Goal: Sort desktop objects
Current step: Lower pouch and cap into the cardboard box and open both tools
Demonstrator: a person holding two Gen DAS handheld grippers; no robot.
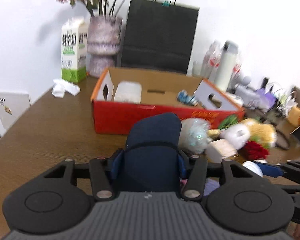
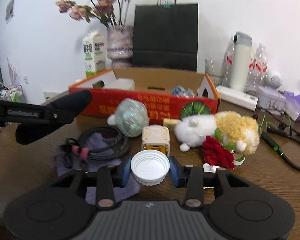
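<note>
- My right gripper (image 2: 150,169) pinches a white cap (image 2: 150,167) by its rim between the blue pads (image 2: 173,171), low over the table (image 2: 260,190). The hold looks shallow; a jolt could pop the cap loose.
- My left gripper (image 1: 150,156) is clamped on a dark blue fabric item (image 1: 153,140), raised and aimed at the red box (image 1: 118,118). Limp cloth could snag the box's front wall.
- Plush toy (image 2: 220,132), coiled cable (image 2: 104,142) and foil ball (image 2: 132,117) crowd the space before the box; a low swing might drag them.
</note>
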